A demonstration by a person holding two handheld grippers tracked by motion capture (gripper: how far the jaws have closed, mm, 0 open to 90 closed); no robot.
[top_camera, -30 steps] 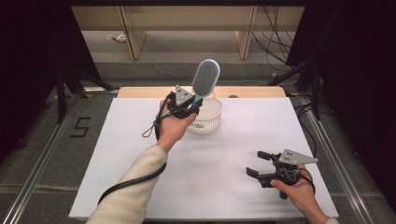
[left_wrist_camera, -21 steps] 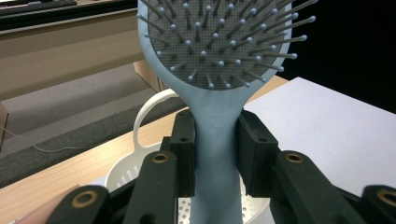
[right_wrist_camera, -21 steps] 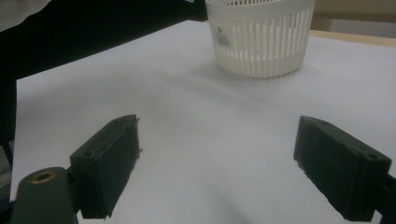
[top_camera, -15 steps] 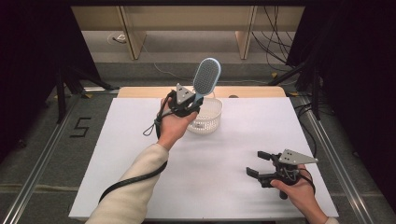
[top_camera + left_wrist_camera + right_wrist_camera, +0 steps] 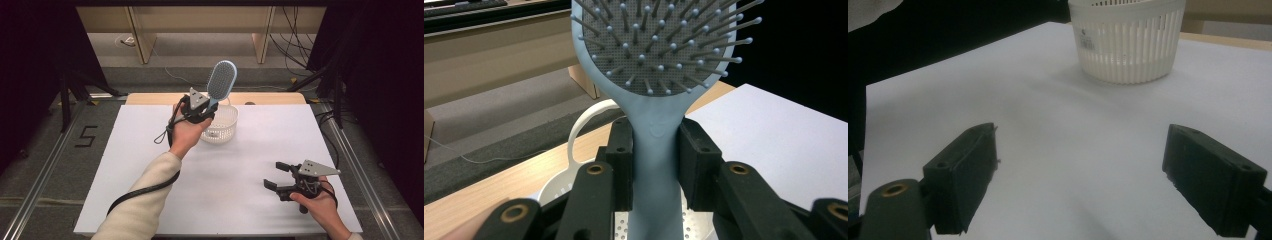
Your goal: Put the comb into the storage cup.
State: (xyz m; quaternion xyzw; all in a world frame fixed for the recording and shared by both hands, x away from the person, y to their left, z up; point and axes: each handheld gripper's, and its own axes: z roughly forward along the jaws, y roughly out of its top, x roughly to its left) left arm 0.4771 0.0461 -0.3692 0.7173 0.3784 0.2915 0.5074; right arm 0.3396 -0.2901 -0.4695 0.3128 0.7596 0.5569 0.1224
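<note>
Overhead light is falling evenly on the white table (image 5: 240, 165), which is reading bright without blown glare, while the surroundings on both sides of the high view are dropping into near black. Soft, faint shadows are lying under the right gripper (image 5: 274, 176) and beside the white basket (image 5: 1127, 42). In the left gripper view, the hairbrush (image 5: 659, 70) between the jaws is rendering sharp, and the background beyond it is blurring slightly. In the right gripper view, the near jaws are showing softly out of focus and dark, with a mild grainy haze over the sheet ahead of them.
</note>
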